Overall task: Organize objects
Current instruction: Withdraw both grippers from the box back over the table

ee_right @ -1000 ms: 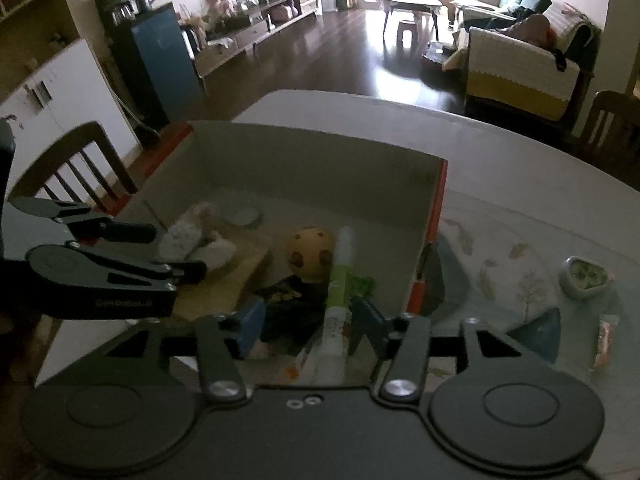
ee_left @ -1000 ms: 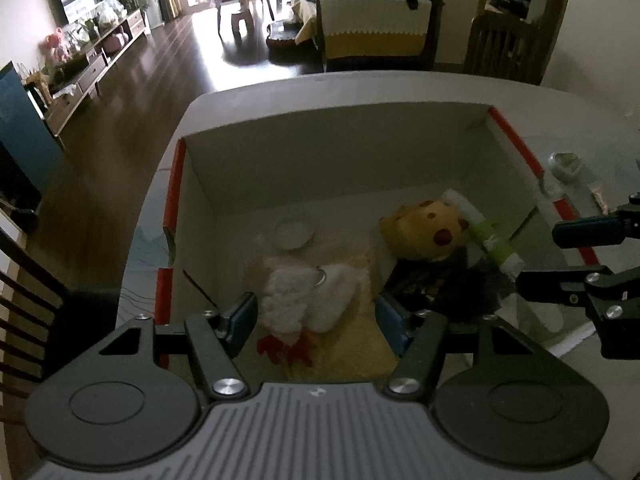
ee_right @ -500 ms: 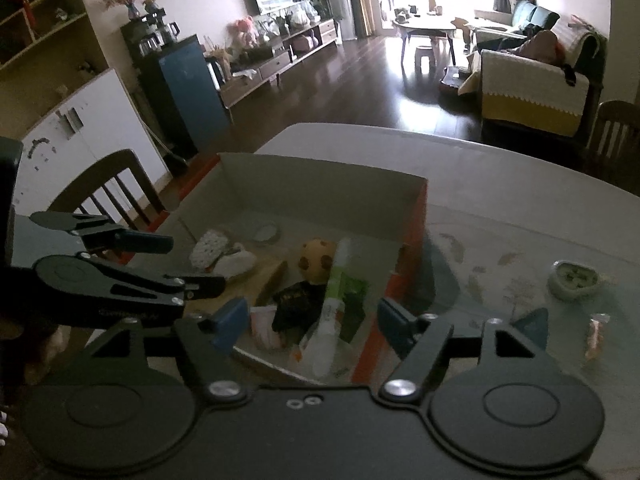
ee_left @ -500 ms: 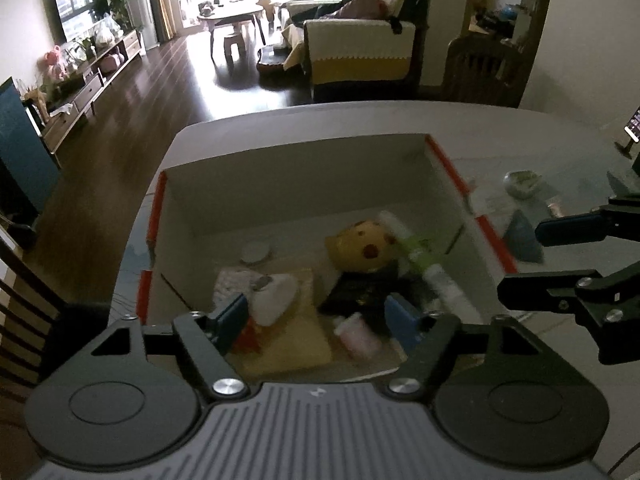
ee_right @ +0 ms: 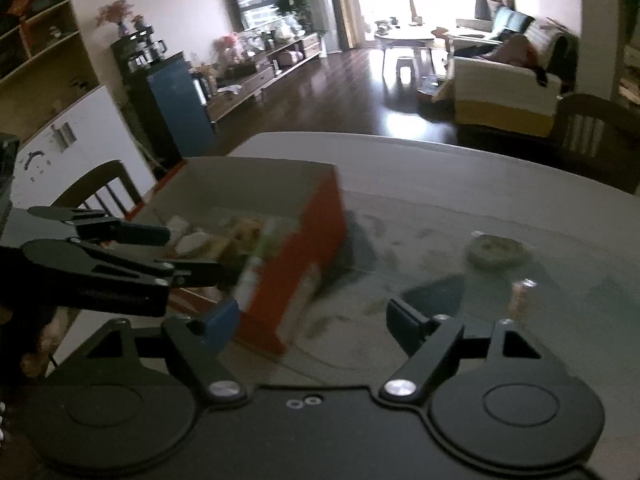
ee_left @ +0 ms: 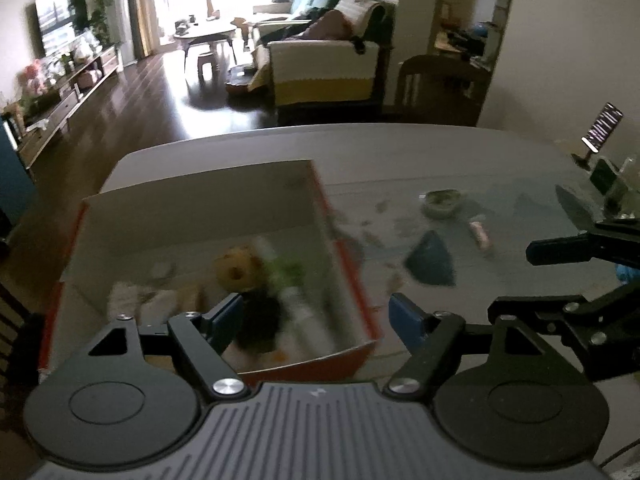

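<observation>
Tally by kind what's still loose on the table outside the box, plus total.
Small dish: 1
Pink wrapped packet: 1
Total: 2
The dark wedge shapes on the glass look like reflections, so they are not counted. Items inside the box are excluded, being too blurred to count anyway.

Left gripper (ee_left: 316, 316): jaws spread wide, nothing between the blue pads (ee_left: 404, 314). Right gripper (ee_right: 312, 320): same, wide apart, empty (left pad blue, right one looks dark). Each sees the other: right at 3 o'clock, left at 9.
</observation>
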Demonstrator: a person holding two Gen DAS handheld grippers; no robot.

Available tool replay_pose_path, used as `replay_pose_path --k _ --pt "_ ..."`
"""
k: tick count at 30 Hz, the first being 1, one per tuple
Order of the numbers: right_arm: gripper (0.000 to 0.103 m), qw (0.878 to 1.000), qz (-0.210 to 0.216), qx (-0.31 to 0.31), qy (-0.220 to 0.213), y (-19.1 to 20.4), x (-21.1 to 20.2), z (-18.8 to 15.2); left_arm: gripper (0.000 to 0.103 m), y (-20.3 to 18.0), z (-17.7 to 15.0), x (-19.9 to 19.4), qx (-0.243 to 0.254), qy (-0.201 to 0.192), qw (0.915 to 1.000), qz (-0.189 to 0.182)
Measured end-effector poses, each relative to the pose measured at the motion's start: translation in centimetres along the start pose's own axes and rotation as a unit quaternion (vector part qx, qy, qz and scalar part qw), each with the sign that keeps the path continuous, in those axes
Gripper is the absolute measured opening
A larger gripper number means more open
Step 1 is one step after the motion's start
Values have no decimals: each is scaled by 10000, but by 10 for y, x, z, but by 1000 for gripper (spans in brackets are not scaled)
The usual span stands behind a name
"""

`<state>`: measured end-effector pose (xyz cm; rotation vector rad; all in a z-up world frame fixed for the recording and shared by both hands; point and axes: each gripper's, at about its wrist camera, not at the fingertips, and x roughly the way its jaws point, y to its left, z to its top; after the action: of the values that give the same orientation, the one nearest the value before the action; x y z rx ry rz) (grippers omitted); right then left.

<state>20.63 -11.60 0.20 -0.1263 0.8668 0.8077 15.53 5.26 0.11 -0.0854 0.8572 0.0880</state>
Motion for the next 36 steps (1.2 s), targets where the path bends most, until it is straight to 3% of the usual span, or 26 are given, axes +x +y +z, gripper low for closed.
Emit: replay_pose_path --k 10,13,22,26,36 --pt "81 9988 -379 290 52 -81 -18 -20 86 -76 16 31 203 4 9995 -250" --pt "81 9981 -510 354 49 -101 -20 -26 102 -95 25 42 364 -65 9989 -301" --pt "81 9955 -752 563 131 -146 -9 -33 103 -137 61 97 873 -17 9949 -512" --pt "81 9946 -809 620 199 -155 2 -31 103 -153 77 130 1377 223 9886 -571" --pt "81 9921 -969 639 468 -167 45 -21 103 -169 101 205 2062 543 9746 -689"
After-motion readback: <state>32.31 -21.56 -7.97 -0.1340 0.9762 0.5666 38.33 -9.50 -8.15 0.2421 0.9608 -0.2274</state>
